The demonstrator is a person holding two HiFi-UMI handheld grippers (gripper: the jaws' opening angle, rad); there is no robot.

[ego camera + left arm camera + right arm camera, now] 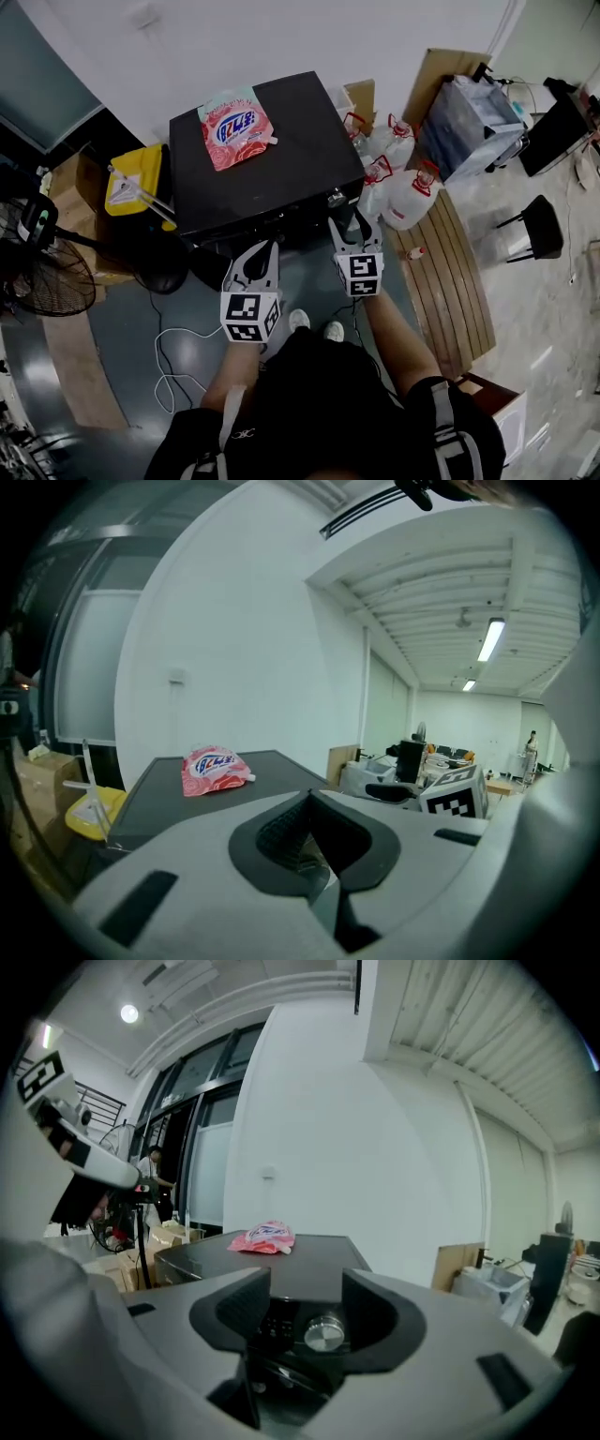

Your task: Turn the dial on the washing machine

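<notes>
hand-held gripper (pixel 307 1290), right: wide open, empty

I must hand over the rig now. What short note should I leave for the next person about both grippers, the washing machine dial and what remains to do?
Left gripper: shut, empty, held in front of the washing machine.
Right gripper: open, aimed at the dial, which shows between its jaws but is not yet touched.
Dial: silver knob on the front panel, near the machine's right corner.
Pink pouch: on the lid, clear of the dial.
Done: lining up only.
Left: close the right gripper on the dial and turn it.
</notes>
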